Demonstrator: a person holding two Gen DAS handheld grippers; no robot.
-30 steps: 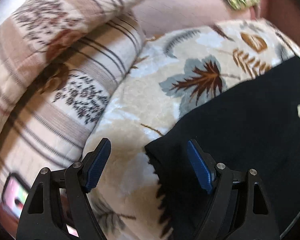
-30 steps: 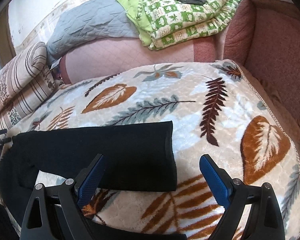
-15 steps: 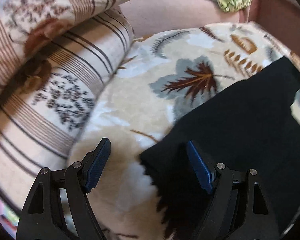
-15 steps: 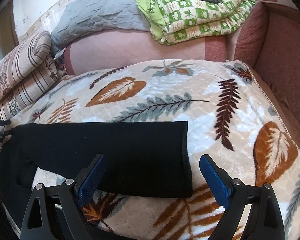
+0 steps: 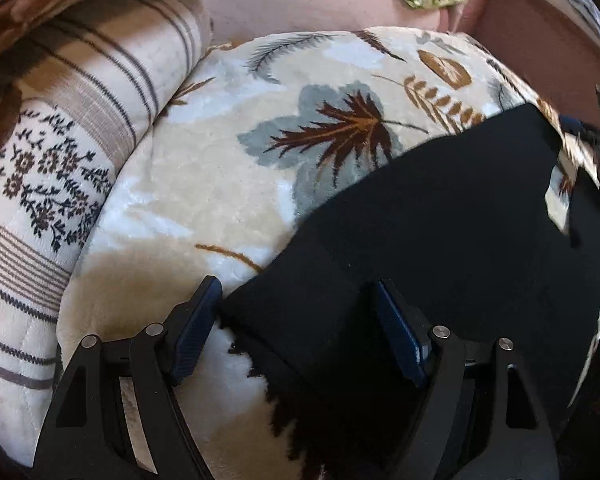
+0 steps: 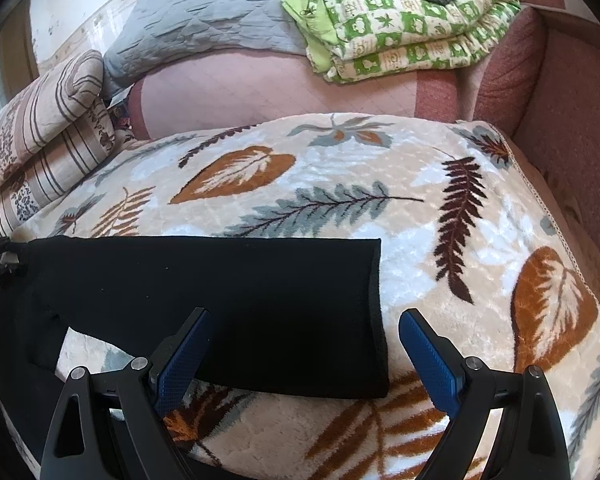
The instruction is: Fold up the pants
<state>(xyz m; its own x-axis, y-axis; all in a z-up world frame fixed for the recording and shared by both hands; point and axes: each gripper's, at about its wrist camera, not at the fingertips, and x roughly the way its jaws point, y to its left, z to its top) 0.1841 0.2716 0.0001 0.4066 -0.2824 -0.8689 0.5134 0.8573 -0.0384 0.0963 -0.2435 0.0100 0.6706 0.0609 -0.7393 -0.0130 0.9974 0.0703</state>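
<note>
Both my wide-open, empty grippers, left gripper and right gripper, have closed in on the flat black knit pants; I'd pinch waistband corner and hem squarely.

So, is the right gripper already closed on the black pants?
No, the right gripper is open, and the black pants lie flat on the blanket.

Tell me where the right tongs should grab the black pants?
Probably the hem corner of the pants leg, near. The leg lies flat on the blanket and ends in a straight edge between the open right tongs. Come in low from the near side, sliding one finger under.
</note>
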